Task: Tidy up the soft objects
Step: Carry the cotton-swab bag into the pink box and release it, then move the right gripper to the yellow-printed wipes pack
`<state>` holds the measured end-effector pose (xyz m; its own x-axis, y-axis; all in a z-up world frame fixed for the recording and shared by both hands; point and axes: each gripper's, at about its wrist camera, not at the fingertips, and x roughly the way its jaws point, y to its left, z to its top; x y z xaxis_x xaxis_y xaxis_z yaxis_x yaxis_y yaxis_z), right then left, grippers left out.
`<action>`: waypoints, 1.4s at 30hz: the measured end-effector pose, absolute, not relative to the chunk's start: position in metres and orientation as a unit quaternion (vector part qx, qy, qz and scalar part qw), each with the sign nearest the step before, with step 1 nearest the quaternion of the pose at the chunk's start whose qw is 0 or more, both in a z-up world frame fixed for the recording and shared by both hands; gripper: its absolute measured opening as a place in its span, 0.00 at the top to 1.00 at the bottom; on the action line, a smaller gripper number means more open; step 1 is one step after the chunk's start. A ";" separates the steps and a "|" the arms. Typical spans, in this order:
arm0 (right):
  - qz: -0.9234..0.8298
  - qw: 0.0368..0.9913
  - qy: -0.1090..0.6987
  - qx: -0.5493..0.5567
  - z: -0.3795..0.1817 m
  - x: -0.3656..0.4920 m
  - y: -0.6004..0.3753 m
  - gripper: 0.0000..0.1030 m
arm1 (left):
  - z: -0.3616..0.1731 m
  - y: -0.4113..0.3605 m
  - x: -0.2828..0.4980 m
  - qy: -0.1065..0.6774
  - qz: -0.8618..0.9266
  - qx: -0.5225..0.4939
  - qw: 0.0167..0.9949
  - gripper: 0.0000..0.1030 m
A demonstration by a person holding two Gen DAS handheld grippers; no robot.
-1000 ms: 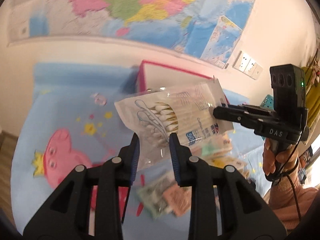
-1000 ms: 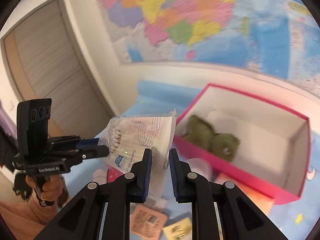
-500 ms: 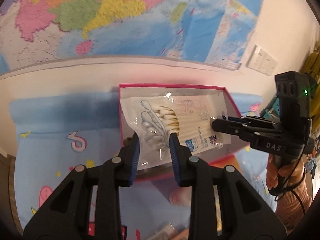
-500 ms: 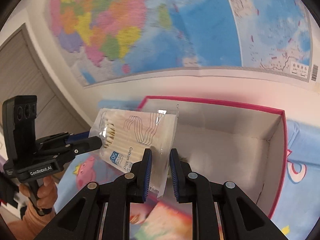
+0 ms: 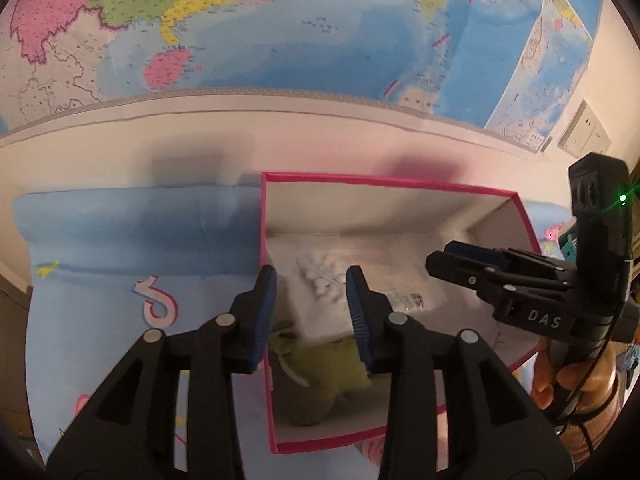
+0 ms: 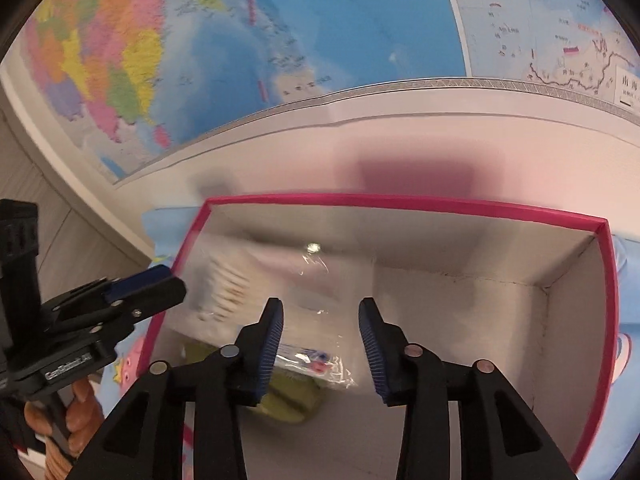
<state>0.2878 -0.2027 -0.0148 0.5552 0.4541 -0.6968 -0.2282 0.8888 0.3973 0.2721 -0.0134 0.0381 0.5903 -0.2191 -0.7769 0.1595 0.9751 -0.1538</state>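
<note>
Pink-rimmed and white inside, the open box (image 5: 400, 216) stood against the wall on a pale blue printed cloth (image 5: 132, 248). Within it lay the clear bag of cotton swabs (image 5: 340, 284), blurred in both views, resting partly on a yellow-green soft toy (image 5: 320, 364) at the box's near end. The left gripper (image 5: 311, 312) hovered above the box's left wall, its jaws spread with nothing between them. The right gripper (image 6: 321, 340) hung over the middle of the box with its jaws likewise spread and the bag (image 6: 280, 300) lying free below them. In the left wrist view the right gripper (image 5: 440, 260) reached in from the right, over the box's far corner. A large coloured map (image 6: 280, 40) covered the wall behind, and wall sockets (image 5: 584, 132) sat beside its right edge.
</note>
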 end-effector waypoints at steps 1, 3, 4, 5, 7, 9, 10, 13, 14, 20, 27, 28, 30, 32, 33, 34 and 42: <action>0.194 0.872 0.429 0.135 -0.015 0.289 -0.203 0.54 | 0.039 -0.013 0.270 0.436 -0.102 -0.033 0.893 0.62; 0.193 0.872 0.427 0.139 -0.015 0.287 -0.203 0.53 | 0.041 -0.013 0.266 0.428 -0.096 -0.029 0.898 0.62; 0.197 0.871 0.427 0.140 -0.015 0.286 -0.203 0.53 | 0.042 -0.012 0.264 0.426 -0.095 -0.030 0.899 0.62; 0.198 0.871 0.427 0.139 -0.016 0.284 -0.205 0.52 | 0.044 -0.010 0.261 0.422 -0.096 -0.032 0.901 0.62; 0.204 0.872 0.421 0.141 -0.017 0.278 -0.208 0.52 | 0.046 -0.011 0.257 0.416 -0.097 -0.036 0.903 0.62; 0.205 0.871 0.423 0.143 -0.018 0.274 -0.211 0.51 | 0.049 -0.007 0.250 0.409 -0.103 -0.045 0.906 0.62; 0.208 0.869 0.424 0.146 -0.019 0.271 -0.215 0.51 | 0.051 -0.005 0.245 0.405 -0.109 -0.050 0.907 0.62; 0.216 0.868 0.421 0.149 -0.015 0.265 -0.217 0.51 | 0.058 0.002 0.228 0.390 -0.124 -0.056 0.911 0.56; 0.220 0.869 0.418 0.147 -0.013 0.260 -0.218 0.51 | 0.060 0.002 0.220 0.383 -0.128 -0.055 0.913 0.53; 0.248 0.879 0.385 0.135 0.005 0.216 -0.228 0.51 | 0.072 0.002 0.171 0.353 -0.164 -0.058 0.919 0.47; 0.270 0.887 0.355 0.122 0.017 0.155 -0.243 0.51 | 0.069 -0.010 0.128 0.340 -0.203 -0.050 0.917 0.43; 0.271 0.888 0.352 0.121 0.016 0.146 -0.246 0.50 | 0.066 -0.011 0.122 0.342 -0.208 -0.048 0.915 0.42; 0.271 0.888 0.350 0.122 0.014 0.128 -0.253 0.50 | 0.060 -0.014 0.112 0.347 -0.214 -0.048 0.912 0.42; 0.271 0.887 0.351 0.126 0.009 0.115 -0.259 0.49 | 0.053 -0.016 0.102 0.352 -0.223 -0.050 0.908 0.42; 0.270 0.887 0.352 0.128 0.006 0.108 -0.263 0.48 | 0.048 -0.018 0.097 0.356 -0.223 -0.049 0.906 0.42; 0.268 0.887 0.354 0.130 0.001 0.100 -0.267 0.46 | 0.045 -0.019 0.093 0.359 -0.222 -0.047 0.905 0.42; 0.242 0.861 0.405 0.189 -0.055 0.059 -0.302 0.45 | 0.018 -0.034 0.066 0.396 -0.257 -0.065 0.879 0.43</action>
<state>0.0586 -0.3016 -0.0546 0.5549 0.5703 -0.6057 -0.2641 0.8112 0.5218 0.0663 -0.0343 0.0175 0.5544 -0.5040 -0.6622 0.4004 0.8591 -0.3187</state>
